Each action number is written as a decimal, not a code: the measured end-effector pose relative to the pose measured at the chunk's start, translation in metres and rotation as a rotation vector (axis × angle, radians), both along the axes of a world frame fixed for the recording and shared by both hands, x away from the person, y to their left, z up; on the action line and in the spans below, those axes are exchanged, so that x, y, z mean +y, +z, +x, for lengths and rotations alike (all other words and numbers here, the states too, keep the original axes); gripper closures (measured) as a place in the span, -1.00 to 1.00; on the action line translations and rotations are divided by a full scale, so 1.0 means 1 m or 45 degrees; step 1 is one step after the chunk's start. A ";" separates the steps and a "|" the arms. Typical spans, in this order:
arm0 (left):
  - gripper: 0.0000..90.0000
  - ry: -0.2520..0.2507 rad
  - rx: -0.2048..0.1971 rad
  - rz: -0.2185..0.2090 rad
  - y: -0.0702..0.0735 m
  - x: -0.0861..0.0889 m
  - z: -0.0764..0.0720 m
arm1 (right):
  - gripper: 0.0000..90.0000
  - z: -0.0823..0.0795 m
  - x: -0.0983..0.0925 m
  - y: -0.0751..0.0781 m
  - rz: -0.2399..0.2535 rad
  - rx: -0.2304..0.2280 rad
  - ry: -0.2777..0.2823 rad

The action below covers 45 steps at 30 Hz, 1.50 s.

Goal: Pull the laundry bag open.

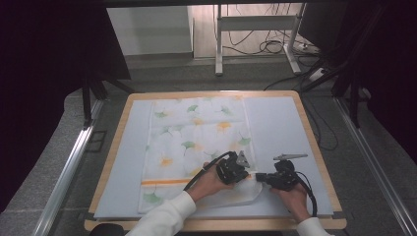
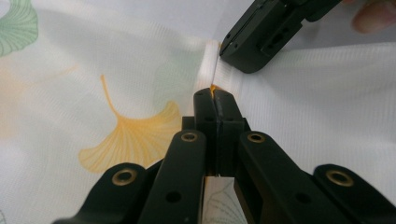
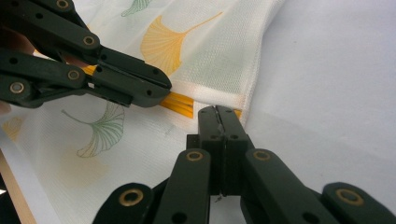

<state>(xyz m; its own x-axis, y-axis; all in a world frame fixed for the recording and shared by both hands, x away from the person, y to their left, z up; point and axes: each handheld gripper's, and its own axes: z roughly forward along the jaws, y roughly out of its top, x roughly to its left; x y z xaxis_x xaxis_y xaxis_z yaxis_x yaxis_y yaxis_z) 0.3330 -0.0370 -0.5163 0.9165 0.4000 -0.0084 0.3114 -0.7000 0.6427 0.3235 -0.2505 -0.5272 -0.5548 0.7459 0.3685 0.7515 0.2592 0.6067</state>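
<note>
The surface, wood-edged under a pale blue cover, carries a white cloth printed with ginkgo leaves, spread flat from the far edge to the near one, left of the middle. It looks thin, light and limp: it will likely sag and crease wherever it is lifted, so the firmest hold should be on the stitched hem or a corner rather than the loose middle. Near its front right corner, by the orange stripe, the cloth is bunched up between the two hands. The left tool has its jaws pressed tight together, a small ridge of cloth at the hem pinched at their tips. The right tool is likewise closed narrow, nipping the hem edge just beside the left one.
</note>
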 end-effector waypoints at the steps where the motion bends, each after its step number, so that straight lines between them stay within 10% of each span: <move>1: 1.00 0.000 -0.005 0.005 0.000 0.001 0.000 | 1.00 0.000 0.000 0.000 -0.001 -0.003 0.000; 45: 1.00 0.070 0.032 -0.012 -0.002 0.048 -0.005 | 1.00 -0.002 0.001 0.000 -0.011 -0.027 0.004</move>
